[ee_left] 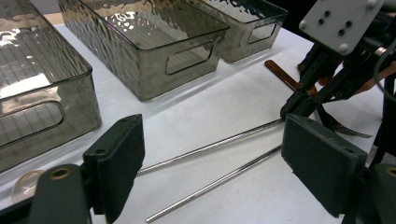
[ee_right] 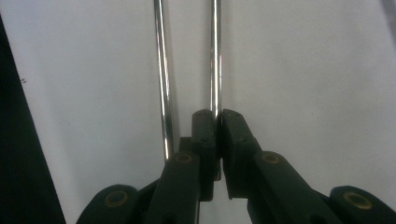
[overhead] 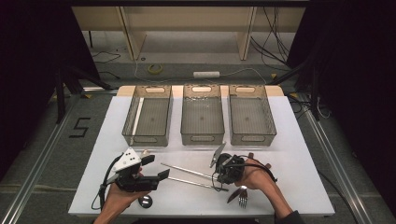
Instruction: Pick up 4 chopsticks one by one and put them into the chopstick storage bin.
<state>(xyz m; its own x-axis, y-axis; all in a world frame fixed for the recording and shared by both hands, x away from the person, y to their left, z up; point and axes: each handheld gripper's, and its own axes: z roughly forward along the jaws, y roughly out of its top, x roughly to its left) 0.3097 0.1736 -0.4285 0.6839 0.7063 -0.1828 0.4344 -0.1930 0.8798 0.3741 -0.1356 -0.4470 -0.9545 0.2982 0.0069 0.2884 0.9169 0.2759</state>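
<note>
We have the right tool (ee_right: 218, 122) pinched down on the end of one metal chopstick (ee_right: 215, 56), its jaws nearly together around the rod, while the second chopstick (ee_right: 162, 74) lies free just beside it on the white counter (overhead: 299, 154). Both rods lie in front of the middle bin (overhead: 202, 119), nearer us, running from the right tool toward the left tool (overhead: 159, 168). The left tool hovers with its jaws spread wide and nothing between them, just short of the rods' far ends.

To do this pickup well, we judge the grip should stay square across the rod: smooth steel held so near its tip may swivel or slide out. We would lift slowly, keep the rod near level, and steer clear of its neighbour so it does not roll. The fork (overhead: 242, 197) and the brown handle (ee_left: 281, 75) lie close to the right tool, so we should rise straight up before heading for a bin.
</note>
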